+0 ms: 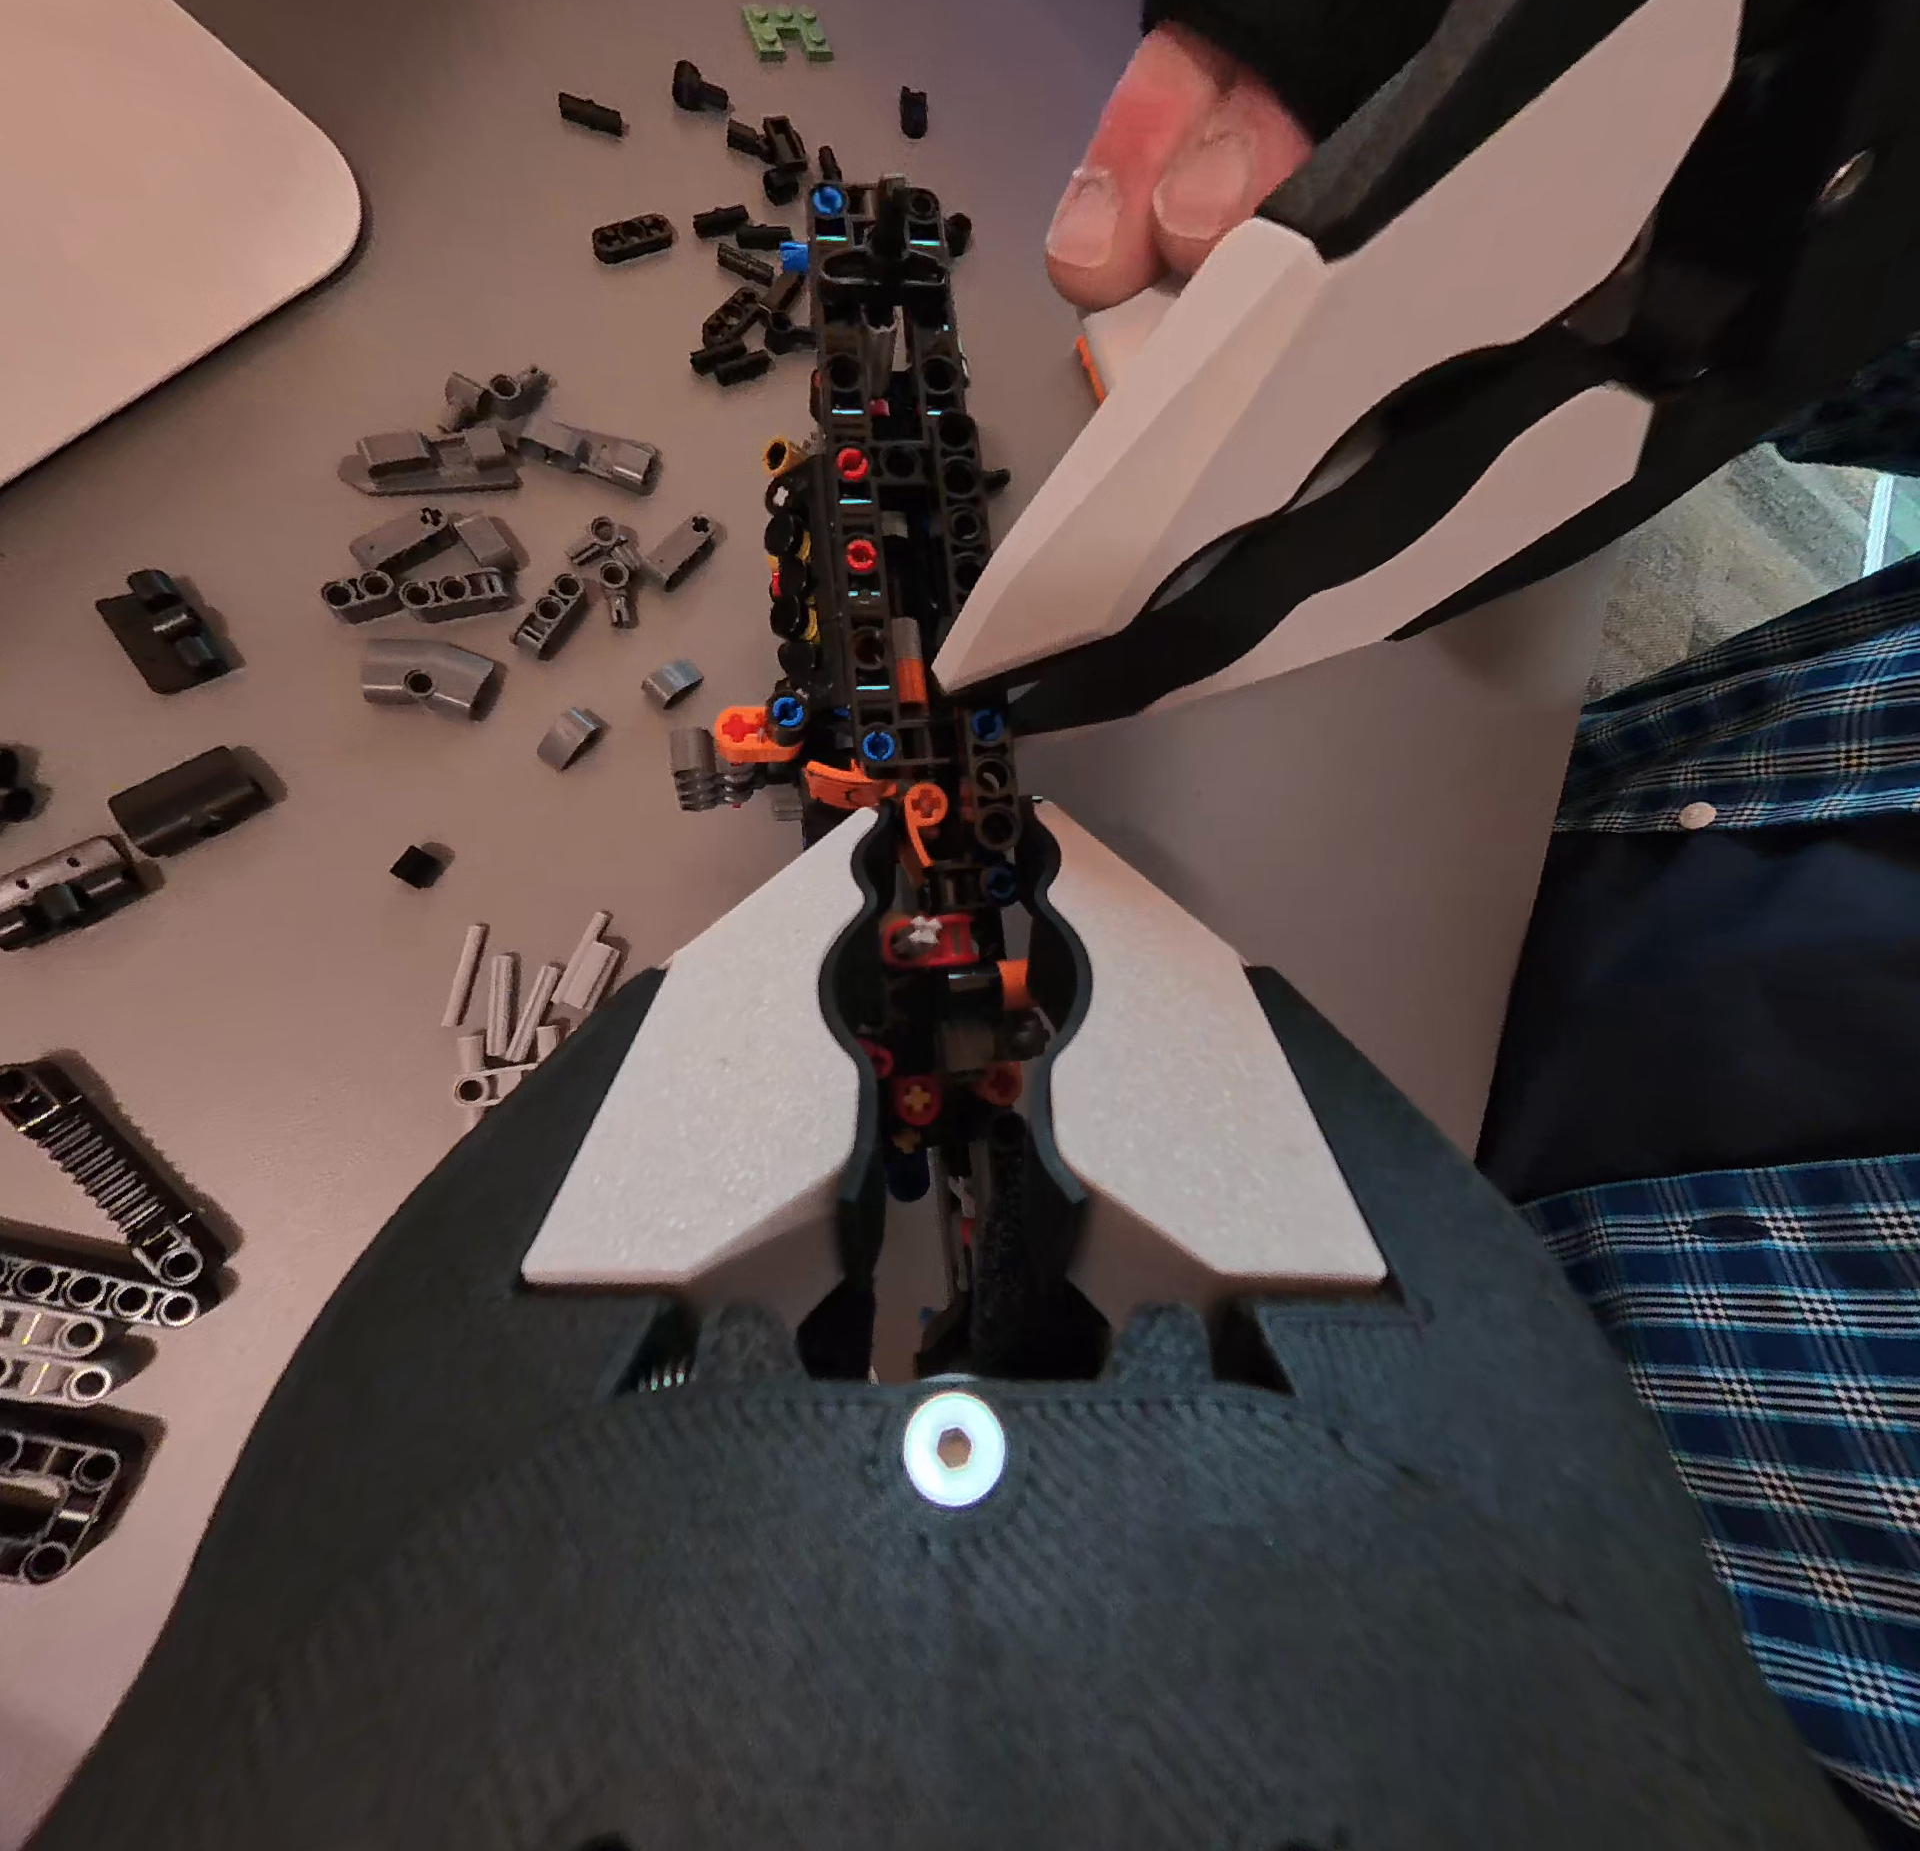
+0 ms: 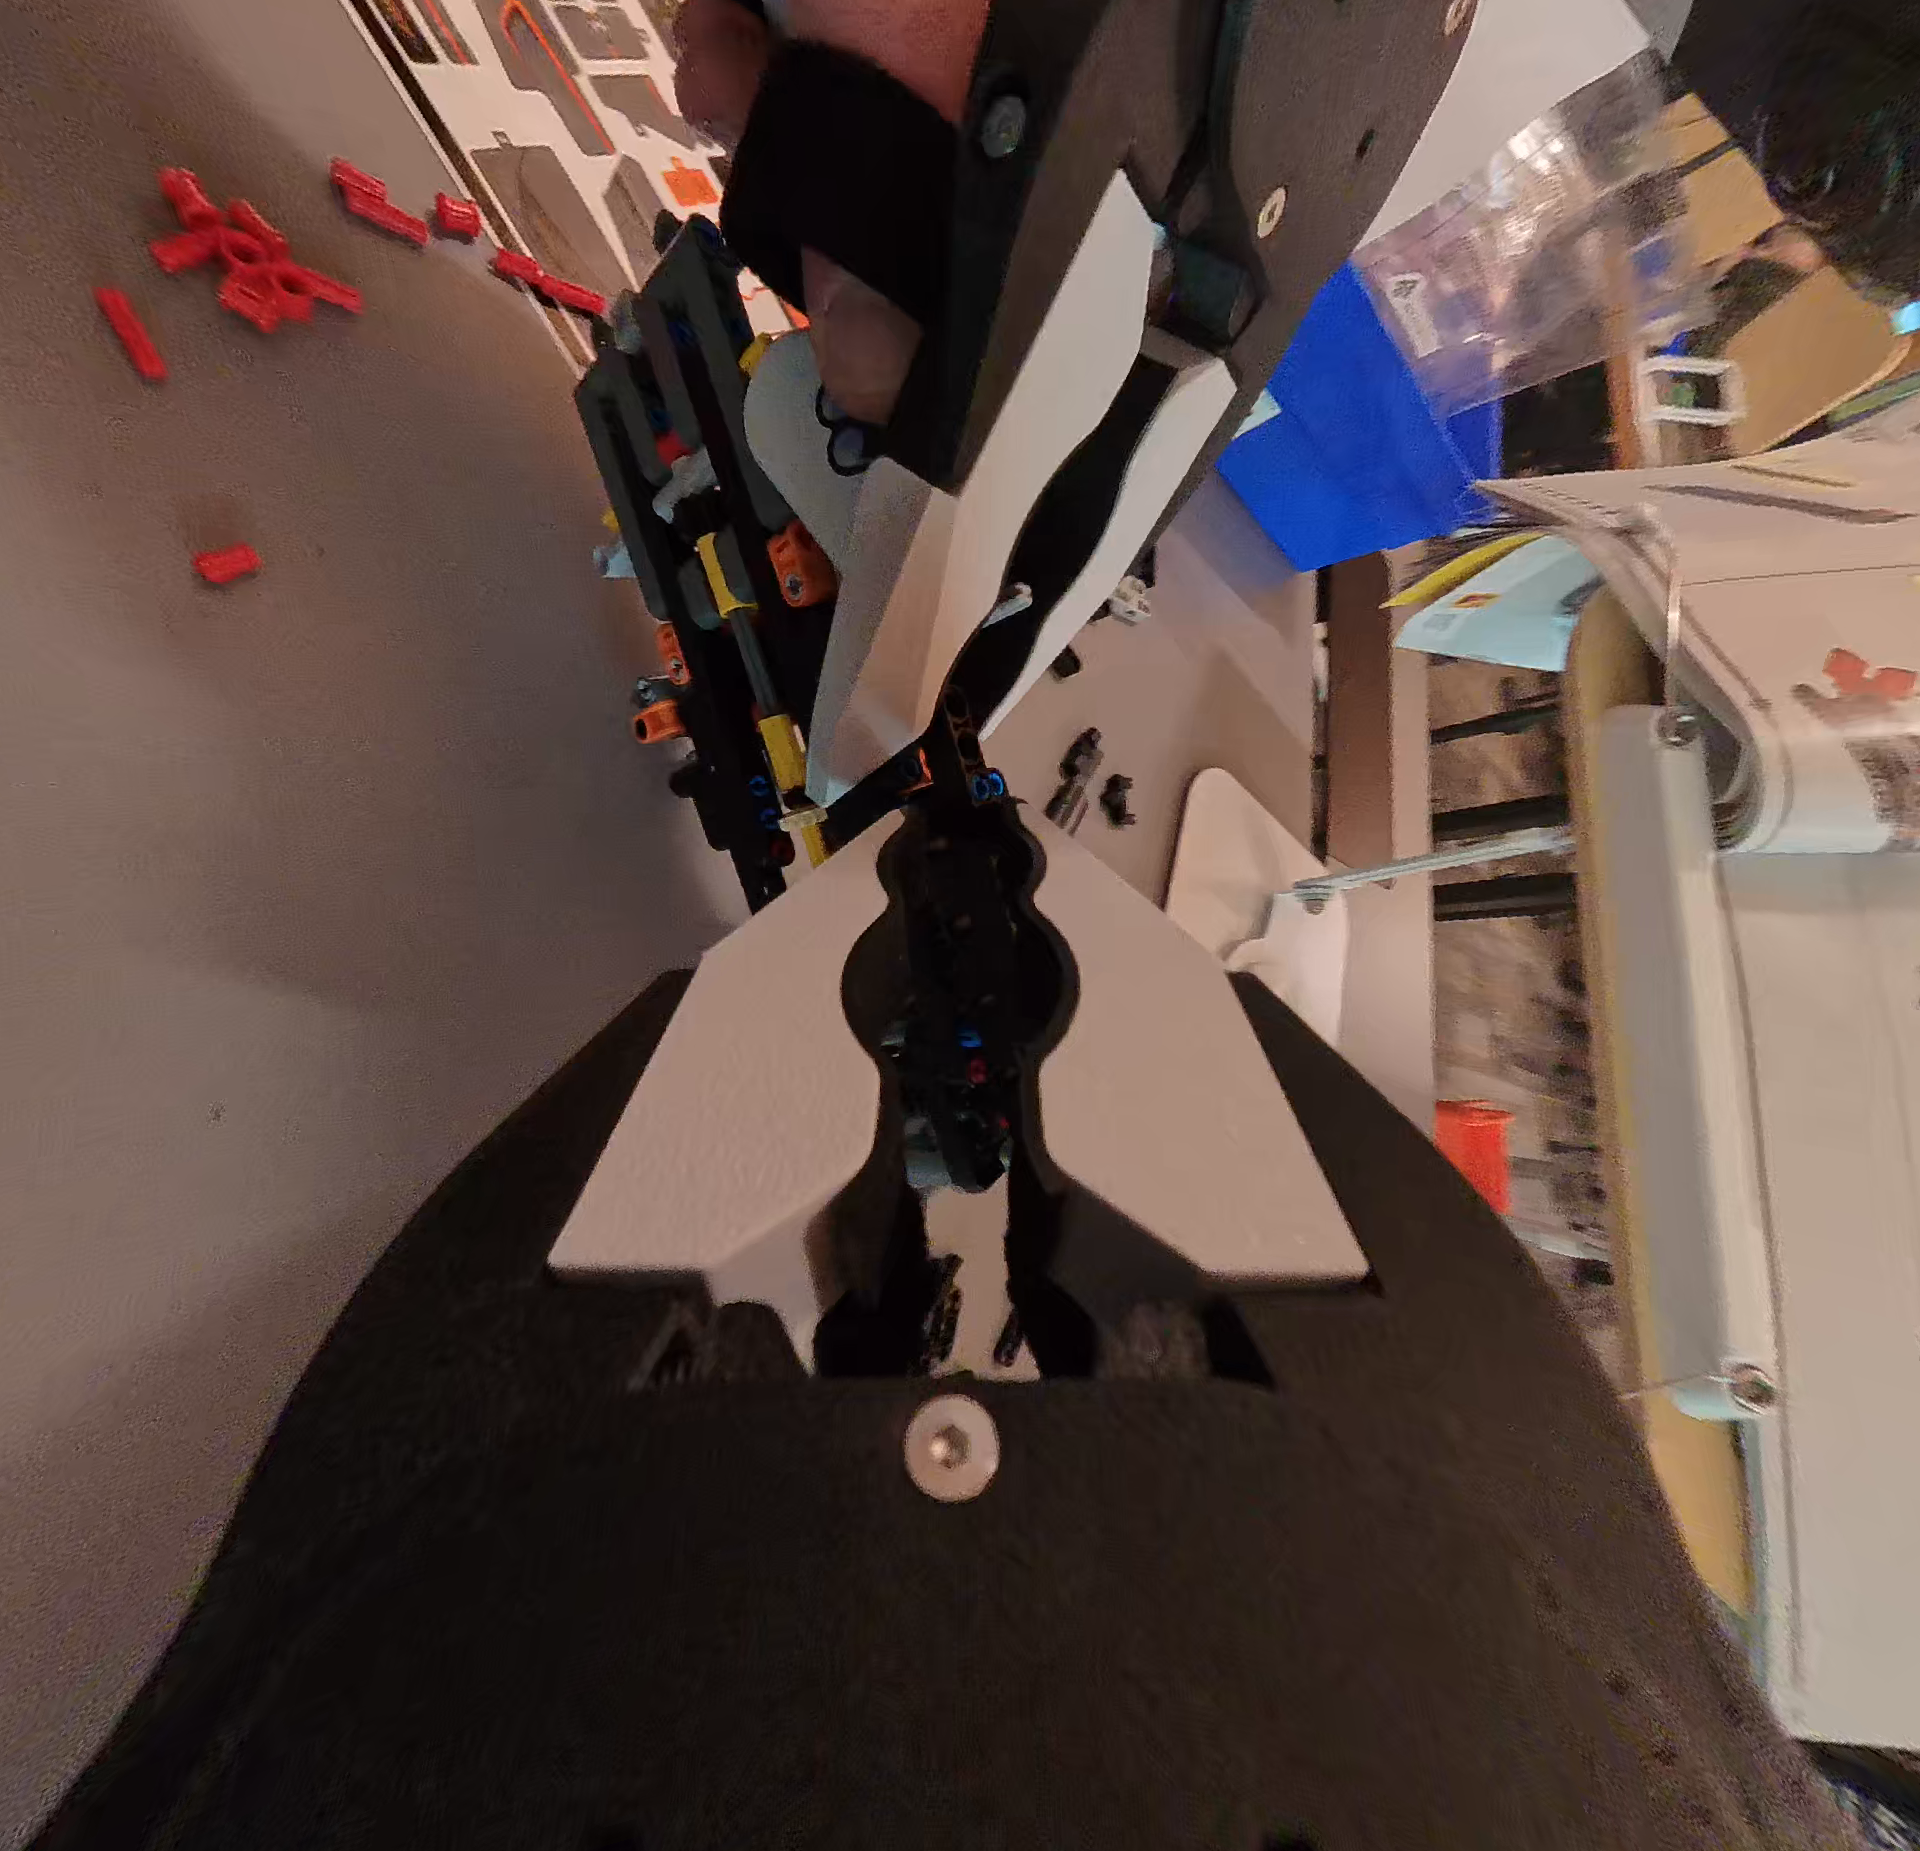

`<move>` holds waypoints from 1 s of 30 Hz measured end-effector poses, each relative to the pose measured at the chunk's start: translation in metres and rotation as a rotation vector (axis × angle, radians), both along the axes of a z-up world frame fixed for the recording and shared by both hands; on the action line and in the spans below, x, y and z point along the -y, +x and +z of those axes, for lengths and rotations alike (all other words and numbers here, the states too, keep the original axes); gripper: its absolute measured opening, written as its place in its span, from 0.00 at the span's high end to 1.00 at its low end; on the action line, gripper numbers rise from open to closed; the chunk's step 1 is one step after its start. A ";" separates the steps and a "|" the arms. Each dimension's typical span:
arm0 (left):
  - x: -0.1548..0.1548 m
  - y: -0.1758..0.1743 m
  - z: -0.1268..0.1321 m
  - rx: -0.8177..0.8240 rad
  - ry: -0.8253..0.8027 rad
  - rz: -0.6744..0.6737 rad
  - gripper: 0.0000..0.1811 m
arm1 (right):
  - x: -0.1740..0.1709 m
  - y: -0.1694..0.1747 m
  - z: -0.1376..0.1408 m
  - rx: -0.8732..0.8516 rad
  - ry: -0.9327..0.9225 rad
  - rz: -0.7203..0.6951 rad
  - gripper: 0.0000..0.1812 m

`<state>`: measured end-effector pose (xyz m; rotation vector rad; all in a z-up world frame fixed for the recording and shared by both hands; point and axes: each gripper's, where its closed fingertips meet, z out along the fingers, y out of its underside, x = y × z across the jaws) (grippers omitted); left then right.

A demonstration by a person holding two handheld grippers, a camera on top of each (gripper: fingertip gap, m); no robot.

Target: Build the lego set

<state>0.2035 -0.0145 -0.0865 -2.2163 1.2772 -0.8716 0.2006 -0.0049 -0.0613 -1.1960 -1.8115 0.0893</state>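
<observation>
Between both gripper tips, the lego assembly sits clamped.

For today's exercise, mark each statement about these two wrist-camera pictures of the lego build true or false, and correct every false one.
1. The left gripper has its jaws shut on the long black assembly. True.
2. The right gripper is open and holds nothing. False: its jaws are shut on a black beam section of the build.
3. Loose red pieces lie on the table. True.
4. The loose grey pieces are stacked on the white tray. False: they lie on the table beside the assembly.
5. The right gripper's tip meets the assembly near an orange part. True.
</observation>
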 end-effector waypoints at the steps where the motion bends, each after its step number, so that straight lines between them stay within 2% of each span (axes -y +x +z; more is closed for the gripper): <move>1: -0.001 -0.001 0.000 0.000 0.003 0.005 0.88 | -0.001 -0.001 0.000 -0.010 0.034 -0.005 0.93; 13: -0.003 -0.001 -0.001 -0.005 0.025 0.005 0.89 | 0.000 -0.001 0.001 -0.140 0.171 -0.068 0.93; 19: -0.003 -0.001 -0.002 -0.013 0.031 0.002 0.89 | 0.001 -0.002 0.003 -0.199 0.211 -0.073 0.96; 26: -0.004 -0.001 -0.003 -0.034 0.057 0.003 0.90 | 0.002 -0.002 0.003 -0.208 0.187 -0.055 0.96; 30: -0.001 0.000 -0.003 -0.050 0.069 -0.006 0.90 | 0.005 0.000 0.001 -0.146 0.078 0.000 0.92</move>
